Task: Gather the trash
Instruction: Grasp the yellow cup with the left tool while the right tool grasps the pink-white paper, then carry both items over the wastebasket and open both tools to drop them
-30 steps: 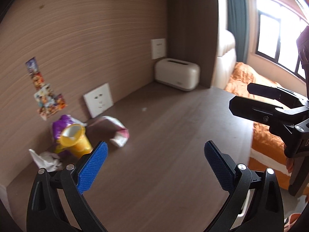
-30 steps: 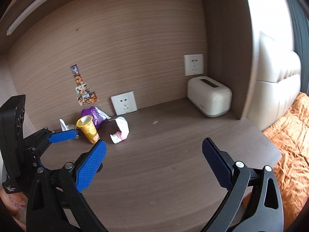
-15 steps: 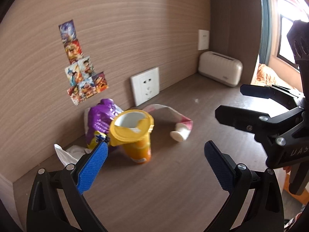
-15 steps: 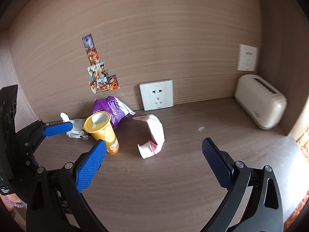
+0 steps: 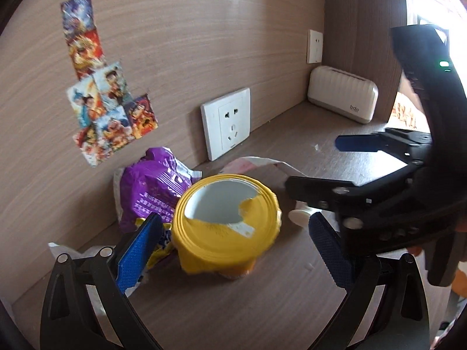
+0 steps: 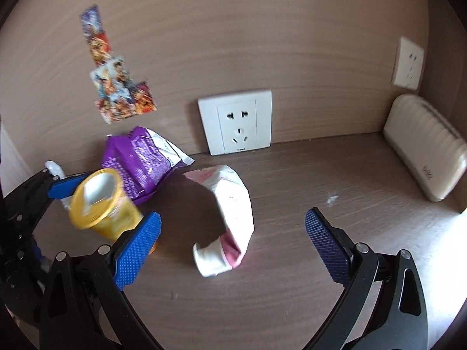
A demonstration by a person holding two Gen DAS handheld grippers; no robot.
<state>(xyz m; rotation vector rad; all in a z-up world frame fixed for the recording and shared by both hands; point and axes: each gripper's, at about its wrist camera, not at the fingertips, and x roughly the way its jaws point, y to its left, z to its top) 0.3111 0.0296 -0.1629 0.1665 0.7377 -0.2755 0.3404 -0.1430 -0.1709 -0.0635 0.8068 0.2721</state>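
Observation:
A yellow cup (image 5: 227,224) with a torn lid stands on the brown desk (image 5: 262,306), between the fingers of my open left gripper (image 5: 233,250), untouched by either pad. A purple wrapper (image 5: 154,186) and a crumpled white tissue (image 5: 67,250) lie just behind it. In the right wrist view, my right gripper (image 6: 232,249) stands open above a white and pink wrapper (image 6: 233,204). The cup (image 6: 102,204), the purple wrapper (image 6: 143,160) and the left gripper's blue finger (image 6: 62,188) sit to its left. The right gripper (image 5: 335,166) also shows at the right of the left wrist view.
The wooden wall (image 6: 262,29) close behind the trash carries a white socket (image 6: 236,121), a second socket (image 6: 408,64) and picture stickers (image 6: 116,87). A cream ribbed box (image 6: 423,145) stands in the right corner. Bare desk (image 6: 292,306) lies in front of the trash.
Both grippers have moved forward and left toward the trash pile. The cup now sits between the left gripper's fingers, and the white and pink wrapper lies under the right gripper. Both stay open.

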